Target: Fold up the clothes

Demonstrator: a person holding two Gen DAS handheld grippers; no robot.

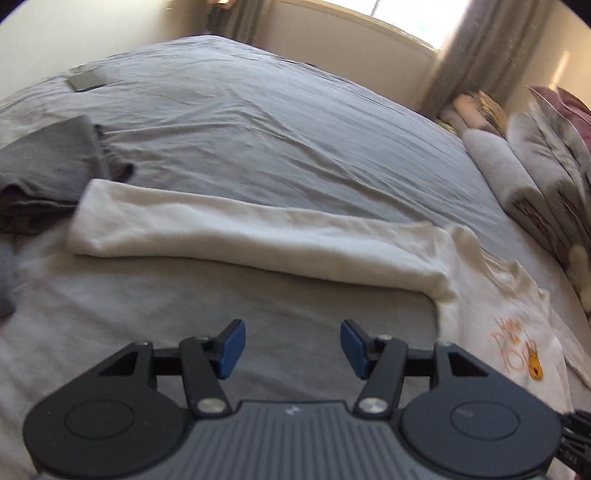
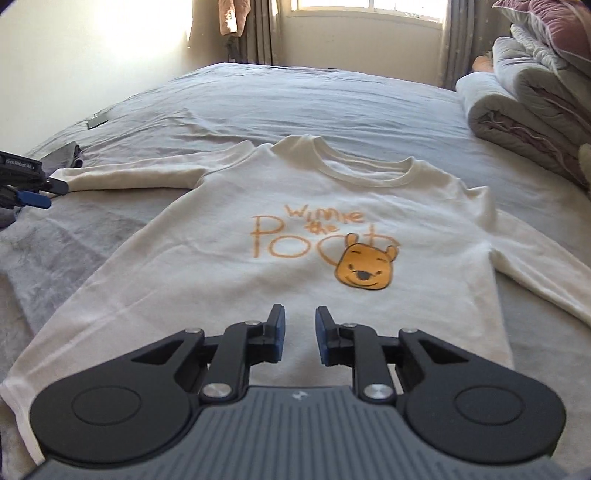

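Observation:
A cream long-sleeved sweatshirt (image 2: 295,236) with an orange Winnie the Pooh print lies flat, face up, on the grey bed (image 2: 332,103). Both sleeves are spread out sideways. My right gripper (image 2: 300,338) is open and empty, above the shirt's lower front near the hem. My left gripper (image 1: 293,349) is open and empty, above bare sheet just short of the shirt's left sleeve (image 1: 240,236). The left gripper also shows at the left edge of the right wrist view (image 2: 33,192). The shirt's body and print appear at the right of the left wrist view (image 1: 517,339).
A dark grey garment (image 1: 44,173) lies bunched left of the sleeve's cuff. A flat dark object (image 1: 86,81) rests on the far left of the bed. Folded quilts and pillows (image 2: 535,92) are stacked along the right side. A window and curtains (image 2: 369,7) stand behind the bed.

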